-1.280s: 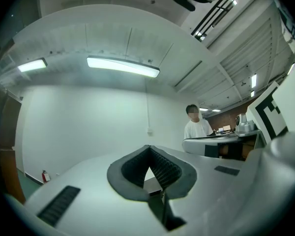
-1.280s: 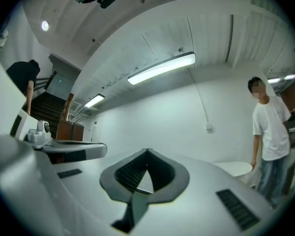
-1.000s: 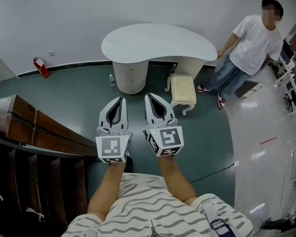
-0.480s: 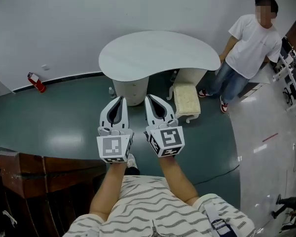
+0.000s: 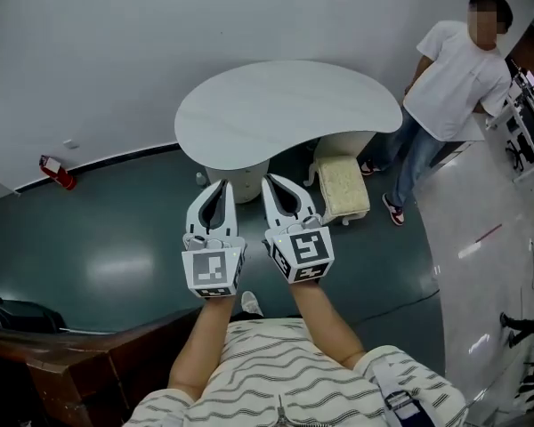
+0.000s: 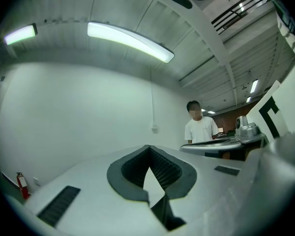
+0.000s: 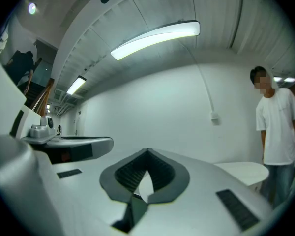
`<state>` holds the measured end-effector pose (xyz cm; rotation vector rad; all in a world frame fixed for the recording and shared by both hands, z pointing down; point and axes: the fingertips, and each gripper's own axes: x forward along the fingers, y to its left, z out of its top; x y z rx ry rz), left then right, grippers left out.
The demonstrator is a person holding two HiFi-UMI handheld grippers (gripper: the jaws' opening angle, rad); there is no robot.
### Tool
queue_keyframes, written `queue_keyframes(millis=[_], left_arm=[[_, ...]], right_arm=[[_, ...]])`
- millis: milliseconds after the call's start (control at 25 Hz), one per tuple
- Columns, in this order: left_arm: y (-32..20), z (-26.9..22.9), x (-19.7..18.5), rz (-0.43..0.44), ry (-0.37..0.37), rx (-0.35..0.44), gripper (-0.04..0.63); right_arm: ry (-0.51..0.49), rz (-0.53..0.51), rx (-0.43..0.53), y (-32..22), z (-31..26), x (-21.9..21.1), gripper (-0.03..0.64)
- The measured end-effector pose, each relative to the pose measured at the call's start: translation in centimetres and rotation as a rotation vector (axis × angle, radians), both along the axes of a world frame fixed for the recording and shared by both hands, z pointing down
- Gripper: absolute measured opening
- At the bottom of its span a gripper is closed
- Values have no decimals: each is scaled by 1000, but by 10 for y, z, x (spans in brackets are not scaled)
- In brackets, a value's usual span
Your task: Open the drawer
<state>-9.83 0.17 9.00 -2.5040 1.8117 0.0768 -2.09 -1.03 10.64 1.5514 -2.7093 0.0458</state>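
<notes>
left gripper (image 5: 220, 187): jaws closed together, nothing held. right gripper (image 5: 269, 182): same, just beside it. drawer pedestal (image 5: 245, 171): under white kidney-shaped desk (image 5: 285, 105), ahead of both grippers, untouched; drawer fronts indistinct.

Cannot make out drawer fronts on the pedestal (image 5: 249, 169), mostly tucked under the white tabletop (image 5: 285, 105) and behind the tip of the left gripper (image 5: 221, 185). Sees only part of the cushioned stool (image 5: 345, 187) under that top. Loses the dark wooden furniture (image 5: 89, 367) at the bottom-left edge and the rack (image 5: 527, 123) at the right edge. Cannot identify the dark heap (image 5: 18, 314).
</notes>
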Motion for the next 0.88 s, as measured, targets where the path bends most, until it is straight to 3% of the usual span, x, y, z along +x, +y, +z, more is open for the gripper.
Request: queue_keyframes(millis=[400, 880], left_arm=[[-50, 13, -4, 31, 10, -24, 0], [-94, 46, 8, -26, 19, -46, 0]], right_arm=[[11, 29, 5, -46, 6, -8, 13], [-14, -22, 8, -91, 41, 0, 13]])
